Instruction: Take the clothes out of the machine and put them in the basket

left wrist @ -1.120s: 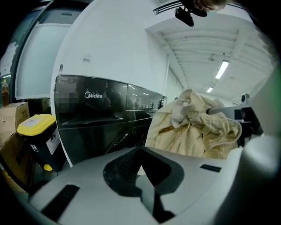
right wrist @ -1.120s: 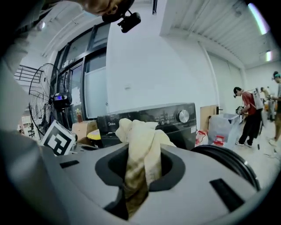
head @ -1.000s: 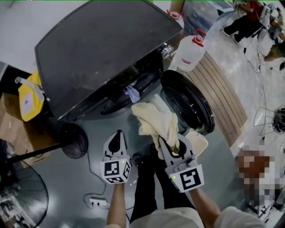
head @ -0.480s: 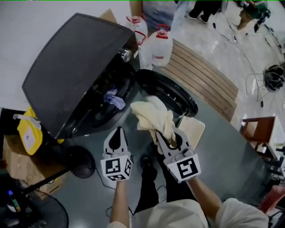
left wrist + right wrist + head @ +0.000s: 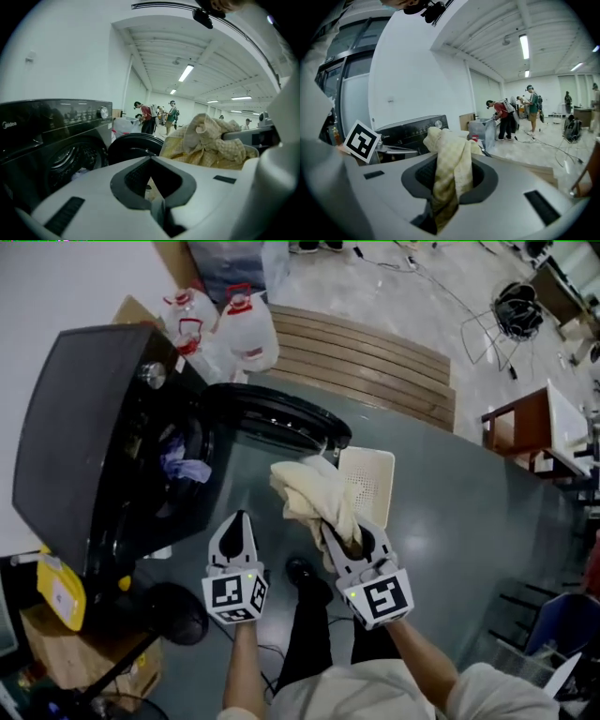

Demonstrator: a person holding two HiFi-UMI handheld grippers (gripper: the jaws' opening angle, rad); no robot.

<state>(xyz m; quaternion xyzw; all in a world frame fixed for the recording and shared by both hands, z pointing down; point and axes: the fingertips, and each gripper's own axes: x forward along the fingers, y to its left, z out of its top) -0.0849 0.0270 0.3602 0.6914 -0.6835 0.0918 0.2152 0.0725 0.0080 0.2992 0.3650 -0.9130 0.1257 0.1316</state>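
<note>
r gripper (image 5: 341, 534) pinching cream cloth (image 5: 305, 488), just left of white basket (image 5: 367, 476). l gripper (image 5: 236, 519) fingers pressed together, empty, right of washer (image 5: 84, 446).

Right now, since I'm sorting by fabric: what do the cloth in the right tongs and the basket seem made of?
The cloth looks like soft woven fabric, perhaps cotton, matte pale yellow: fine check weave, limp folds. The basket looks like rigid white plastic, smooth: flat wall with rows of small holes.
</note>
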